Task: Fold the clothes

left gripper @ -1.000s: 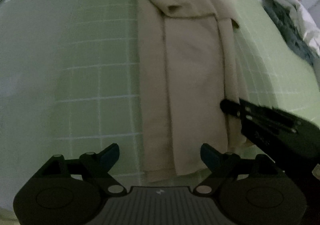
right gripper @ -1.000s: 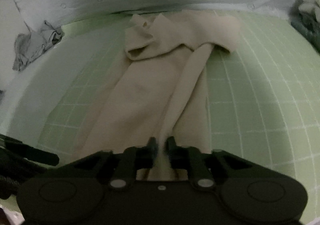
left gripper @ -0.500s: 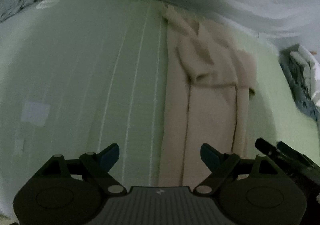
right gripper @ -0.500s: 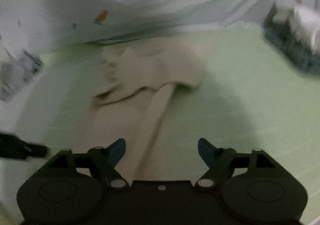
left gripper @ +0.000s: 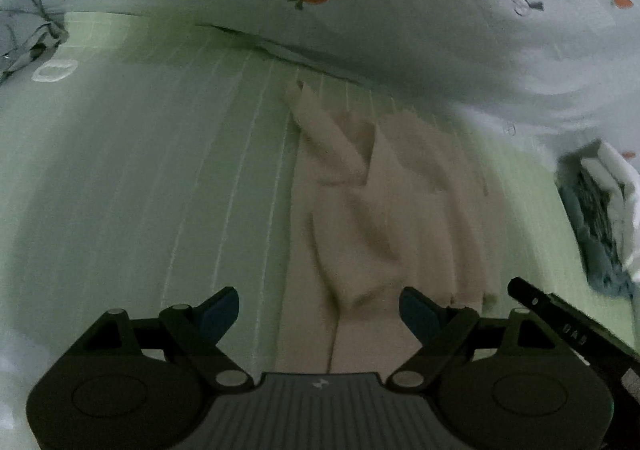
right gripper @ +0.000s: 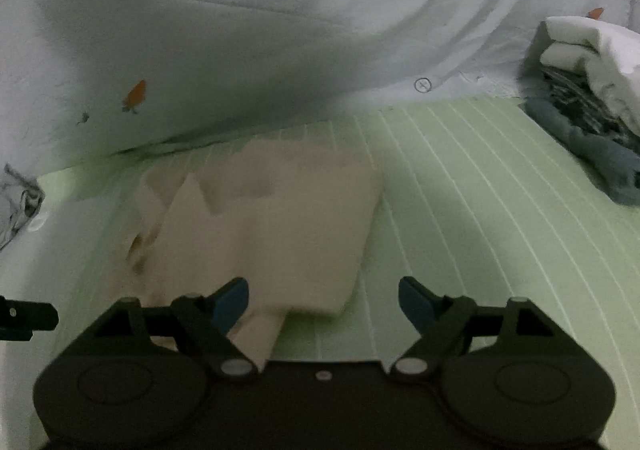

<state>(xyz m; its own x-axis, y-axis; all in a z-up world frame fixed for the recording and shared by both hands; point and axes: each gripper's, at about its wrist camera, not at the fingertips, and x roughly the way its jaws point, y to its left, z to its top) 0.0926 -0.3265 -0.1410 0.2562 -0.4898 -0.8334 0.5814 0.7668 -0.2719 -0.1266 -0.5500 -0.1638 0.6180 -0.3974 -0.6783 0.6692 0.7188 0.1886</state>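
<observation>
A: Where's the beige garment (left gripper: pixel 384 210)?
B: Flat on the green grid mat (right gripper: pixel 480 178), sides and sleeve folded in, narrow strip running away from you. Left gripper (left gripper: pixel 320 308) and right gripper (right gripper: pixel 323 300) both wide, holding nothing.
A: Handling?
B: Looks soft, light, floppy, prob. slips apart. Pinch the near hem corners thru all layers.
A: Obstacles?
B: Carrot-print sheet (left gripper: pixel 360 22) at the far end, clothes pile (right gripper: pixel 592 98) to your right, crumpled cloth (right gripper: pixel 16 206) left. Mat around it is free.

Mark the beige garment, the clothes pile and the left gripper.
beige garment (right gripper: pixel 280 234): right wrist view, middle of the folded panel.
clothes pile (right gripper: pixel 592 62): right wrist view, white top layer.
left gripper (left gripper: pixel 320 310): left wrist view, midway between open fingertips.
</observation>
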